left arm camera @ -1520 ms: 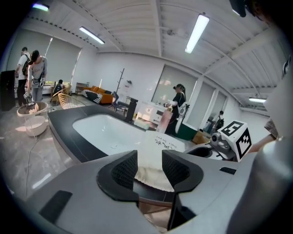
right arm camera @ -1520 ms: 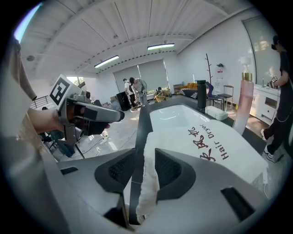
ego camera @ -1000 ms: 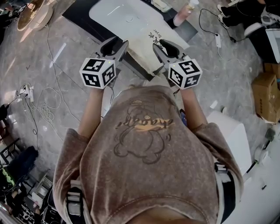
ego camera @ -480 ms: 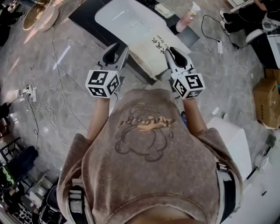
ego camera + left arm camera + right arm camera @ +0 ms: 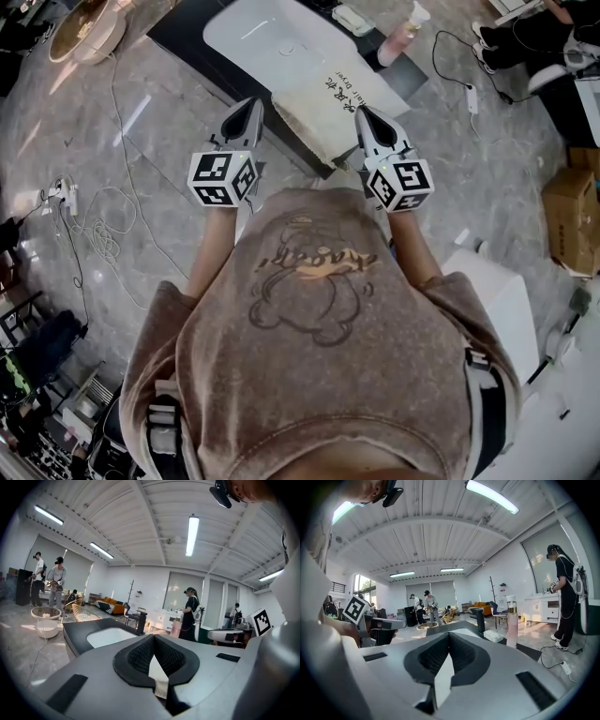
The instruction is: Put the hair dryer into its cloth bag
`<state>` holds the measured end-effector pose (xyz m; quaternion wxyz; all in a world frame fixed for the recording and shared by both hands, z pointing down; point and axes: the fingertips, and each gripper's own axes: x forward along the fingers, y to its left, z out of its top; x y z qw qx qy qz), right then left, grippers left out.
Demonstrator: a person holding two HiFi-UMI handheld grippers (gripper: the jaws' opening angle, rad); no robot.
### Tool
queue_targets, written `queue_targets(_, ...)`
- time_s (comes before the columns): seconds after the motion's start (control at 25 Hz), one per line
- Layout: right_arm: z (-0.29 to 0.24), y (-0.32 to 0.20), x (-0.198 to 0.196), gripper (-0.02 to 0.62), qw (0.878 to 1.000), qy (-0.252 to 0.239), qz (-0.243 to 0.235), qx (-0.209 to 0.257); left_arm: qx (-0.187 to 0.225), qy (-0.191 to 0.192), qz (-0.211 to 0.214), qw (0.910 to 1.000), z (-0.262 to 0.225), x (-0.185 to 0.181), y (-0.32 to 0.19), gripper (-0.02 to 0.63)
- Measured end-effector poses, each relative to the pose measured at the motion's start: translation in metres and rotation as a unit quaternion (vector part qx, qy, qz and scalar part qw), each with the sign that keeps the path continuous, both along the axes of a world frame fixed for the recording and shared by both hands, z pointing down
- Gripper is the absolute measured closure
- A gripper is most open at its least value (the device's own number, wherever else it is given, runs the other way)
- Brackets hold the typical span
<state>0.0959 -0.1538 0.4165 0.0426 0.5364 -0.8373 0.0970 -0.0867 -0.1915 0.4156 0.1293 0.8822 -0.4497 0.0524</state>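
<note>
Jaws just closed, left gripper (image 5: 250,103) and right gripper (image 5: 362,112) pinching cloth bag (image 5: 317,97), seemingly its near corners

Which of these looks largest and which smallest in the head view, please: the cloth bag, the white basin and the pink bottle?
1. white basin, largest even though the top edge of the picture cuts it off
2. cloth bag, somewhat smaller
3. pink bottle, clearly smallest

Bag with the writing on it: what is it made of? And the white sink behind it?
The cloth bag looks like pale, matte woven fabric: it lies in soft wrinkles, and a coarse woven edge shows pinched in the left gripper. The sink looks like glossy white ceramic, or something similar: lights glint on its smooth basin.
</note>
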Motion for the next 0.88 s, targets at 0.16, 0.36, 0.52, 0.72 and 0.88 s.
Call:
queue_targets(0.16,0.007,0.002,0.001,0.597,1.000,-0.004,0.005,-0.007,-0.009,-0.001,-0.004,1.0000,0.008,-0.001,0.002,0.588)
queue_targets(0.36,0.010,0.000,0.000,0.597,1.000,-0.008,0.005,-0.012,-0.014,-0.001,-0.002,0.9999,0.011,0.001,0.002,0.588)
queue_targets(0.52,0.012,-0.001,-0.003,0.597,1.000,-0.005,0.000,-0.014,-0.016,-0.002,-0.001,0.9999,0.013,0.002,0.001,0.588)
queue_targets(0.72,0.011,-0.003,-0.009,0.597,1.000,-0.005,-0.002,-0.016,-0.021,-0.005,0.000,0.9998,0.013,0.001,-0.001,0.588)
queue_targets(0.88,0.011,-0.004,-0.013,0.597,1.000,-0.003,-0.005,-0.015,-0.024,-0.004,0.002,0.9997,0.016,-0.001,0.000,0.588)
